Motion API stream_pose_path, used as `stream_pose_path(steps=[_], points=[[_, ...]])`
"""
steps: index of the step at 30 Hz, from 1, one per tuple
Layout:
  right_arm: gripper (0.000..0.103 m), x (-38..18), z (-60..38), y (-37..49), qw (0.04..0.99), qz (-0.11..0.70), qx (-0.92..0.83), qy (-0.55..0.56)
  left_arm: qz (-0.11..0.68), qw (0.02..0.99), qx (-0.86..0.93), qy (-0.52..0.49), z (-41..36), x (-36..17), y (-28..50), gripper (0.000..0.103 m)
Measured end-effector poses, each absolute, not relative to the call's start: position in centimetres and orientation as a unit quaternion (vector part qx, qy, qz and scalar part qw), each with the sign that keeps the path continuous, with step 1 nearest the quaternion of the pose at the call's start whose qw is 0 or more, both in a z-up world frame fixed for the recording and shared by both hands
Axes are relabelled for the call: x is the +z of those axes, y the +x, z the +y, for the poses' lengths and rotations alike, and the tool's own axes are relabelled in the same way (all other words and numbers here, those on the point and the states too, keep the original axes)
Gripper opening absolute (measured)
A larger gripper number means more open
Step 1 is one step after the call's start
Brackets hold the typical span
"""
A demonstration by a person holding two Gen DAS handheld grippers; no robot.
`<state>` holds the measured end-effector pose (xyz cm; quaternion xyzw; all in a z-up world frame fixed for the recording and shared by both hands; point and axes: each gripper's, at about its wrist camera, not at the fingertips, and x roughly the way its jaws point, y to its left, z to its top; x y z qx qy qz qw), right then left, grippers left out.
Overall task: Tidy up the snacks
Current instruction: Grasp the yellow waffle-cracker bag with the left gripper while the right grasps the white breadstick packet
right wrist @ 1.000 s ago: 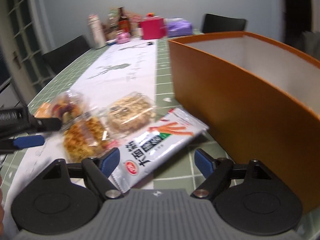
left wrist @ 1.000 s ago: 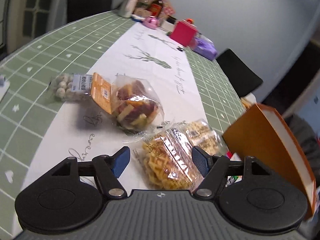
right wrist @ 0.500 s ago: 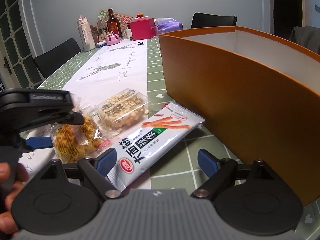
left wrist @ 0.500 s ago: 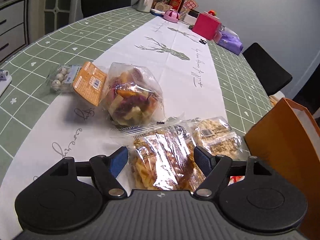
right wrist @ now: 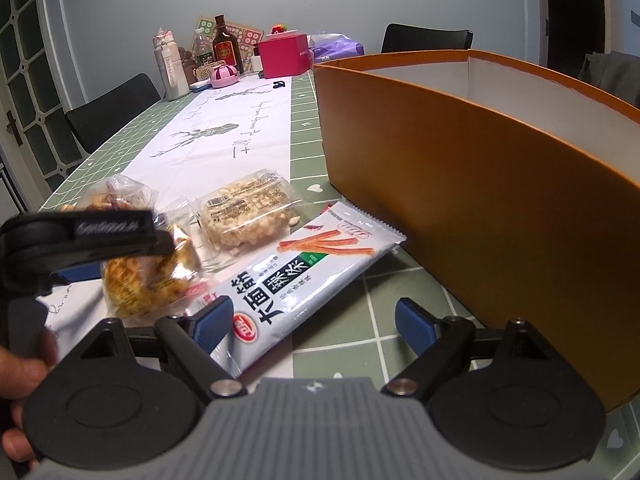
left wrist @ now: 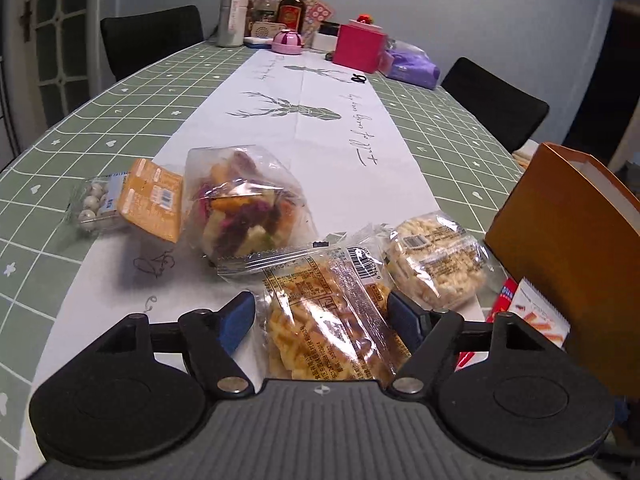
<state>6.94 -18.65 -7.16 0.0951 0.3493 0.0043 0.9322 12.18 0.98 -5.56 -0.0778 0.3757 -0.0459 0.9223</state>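
My left gripper [left wrist: 322, 316] is open, its blue fingers on either side of a clear pack of golden fried snack [left wrist: 328, 320], also in the right wrist view [right wrist: 148, 280]. Beside it lie a pale puffed-snack pack [left wrist: 434, 260], a bag of mixed vegetable chips [left wrist: 244, 208] and a small pack of white balls with an orange label [left wrist: 120, 200]. My right gripper [right wrist: 314, 320] is open, over the near end of a white spicy-strip packet [right wrist: 304, 276]. An open orange box [right wrist: 500, 184] stands to the right.
The table has a green grid cloth [left wrist: 132, 112] and a white runner. At its far end stand bottles [left wrist: 232, 12], a pink box [left wrist: 358, 46] and a purple pack [left wrist: 412, 66]. Black chairs [left wrist: 496, 100] stand around the table.
My left gripper has moved forward and lower, so the golden snack pack now lies between its fingers. My right gripper has edged closer to the white packet.
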Motion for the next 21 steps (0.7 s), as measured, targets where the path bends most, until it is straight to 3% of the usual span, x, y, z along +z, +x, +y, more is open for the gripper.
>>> stream_pose_path(steps=[15,19,21], points=[[0.087,-8.1,-16.1,11.3,0.929,0.36,-0.004,0.081,0.386,0.917,-0.073,-0.072,6.0,-5.2,8.5,0.083],[0.068,-7.9,-15.8,11.7,0.933,0.356,0.021,0.043,0.387,0.916,-0.077,-0.076,6.5,-5.2,8.2,0.084],[0.064,-7.6,-16.0,11.5,0.934,0.354,0.042,0.03,0.389,0.915,-0.081,-0.074,6.6,-5.2,8.1,0.084]])
